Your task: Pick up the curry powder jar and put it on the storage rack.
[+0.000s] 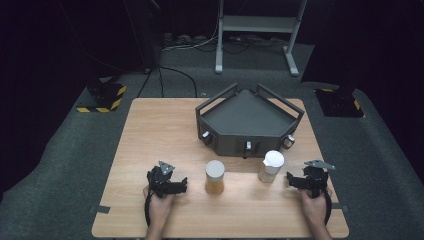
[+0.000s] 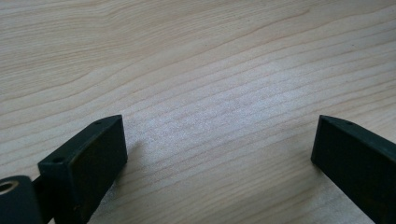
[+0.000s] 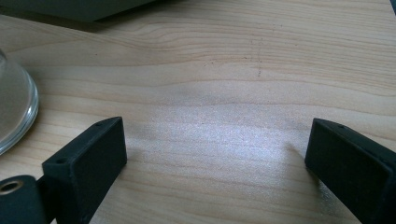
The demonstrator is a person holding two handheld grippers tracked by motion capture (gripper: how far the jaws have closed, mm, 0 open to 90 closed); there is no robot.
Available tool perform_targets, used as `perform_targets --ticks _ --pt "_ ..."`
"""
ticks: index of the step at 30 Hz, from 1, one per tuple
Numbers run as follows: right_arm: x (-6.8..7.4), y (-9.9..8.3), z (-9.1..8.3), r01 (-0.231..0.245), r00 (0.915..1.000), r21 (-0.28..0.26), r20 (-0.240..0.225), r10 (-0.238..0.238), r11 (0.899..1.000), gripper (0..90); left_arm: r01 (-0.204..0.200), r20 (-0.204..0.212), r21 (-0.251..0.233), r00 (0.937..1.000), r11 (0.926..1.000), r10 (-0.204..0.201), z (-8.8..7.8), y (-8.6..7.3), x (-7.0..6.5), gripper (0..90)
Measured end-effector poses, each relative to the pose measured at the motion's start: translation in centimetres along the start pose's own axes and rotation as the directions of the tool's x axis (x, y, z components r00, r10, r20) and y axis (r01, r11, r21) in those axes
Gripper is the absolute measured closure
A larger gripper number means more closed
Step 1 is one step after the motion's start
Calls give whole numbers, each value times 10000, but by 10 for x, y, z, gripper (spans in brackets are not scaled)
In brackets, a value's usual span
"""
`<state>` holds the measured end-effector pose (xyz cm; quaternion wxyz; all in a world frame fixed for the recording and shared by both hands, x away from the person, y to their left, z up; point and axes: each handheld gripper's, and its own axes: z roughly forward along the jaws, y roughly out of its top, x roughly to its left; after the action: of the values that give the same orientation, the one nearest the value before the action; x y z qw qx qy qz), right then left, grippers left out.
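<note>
Both tongs spread wide and empty, resting low at the near edge of the table. Left tongs just beside the amber jar, apart from it; in the left gripper view, left tongs facing nothing but bare wood grain. Right tongs near the white-lidded jar, again apart; in the right gripper view, right tongs over bare wood, with a curved rim of clear glass at the left edge, probably that jar's base. Both jars upright, side by side, in front of the dark angular tray at the far middle of the table.

Likely risks, as judgement:
- Tipping: tall, narrow cylinders on smooth wood; a sideways nudge from one flat black pad before the other arrives enough to topple either.
- Slipping: smooth, rounded glass walls against hard, flat pads; little contact area, so an off-centre or high grip apt to let a jar twist or slide out.
- Collision: jars close to the tray's front wall with its small knobs; a push forward apt to knock glass against it.
- Contents: amber fill in one jar, looking heavy low down; lid tightness impossible to tell, so a tilt possibly a spill.

Table pale, matt, finely grained; tray dull dark grey with raised rails.
</note>
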<state>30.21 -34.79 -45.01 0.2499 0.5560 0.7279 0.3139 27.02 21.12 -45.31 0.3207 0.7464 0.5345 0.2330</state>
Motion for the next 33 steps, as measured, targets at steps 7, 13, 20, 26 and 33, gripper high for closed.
perform_targets --ticks 7,13,20,26,33 --pt "0 0 0 0 10000 -1 0 0 10000 49 5 1 3 10000 10000 -5 0 0 0 35" --pt "0 0 0 -2 10000 0 0 2 10000 49 26 -17 14 10000 10000 -26 0 0 0 34" --pt "0 0 0 9 10000 -3 -1 -9 10000 49 107 -103 41 9999 9999 -106 0 1 -3 33" --pt "0 0 0 10 10000 -1 -1 -10 10000 49 128 -122 93 9998 9999 -127 1 2 -4 12" --pt "0 0 0 10 10000 -1 -1 -10 10000 49 51 -36 134 10000 9999 -51 0 2 -2 4"
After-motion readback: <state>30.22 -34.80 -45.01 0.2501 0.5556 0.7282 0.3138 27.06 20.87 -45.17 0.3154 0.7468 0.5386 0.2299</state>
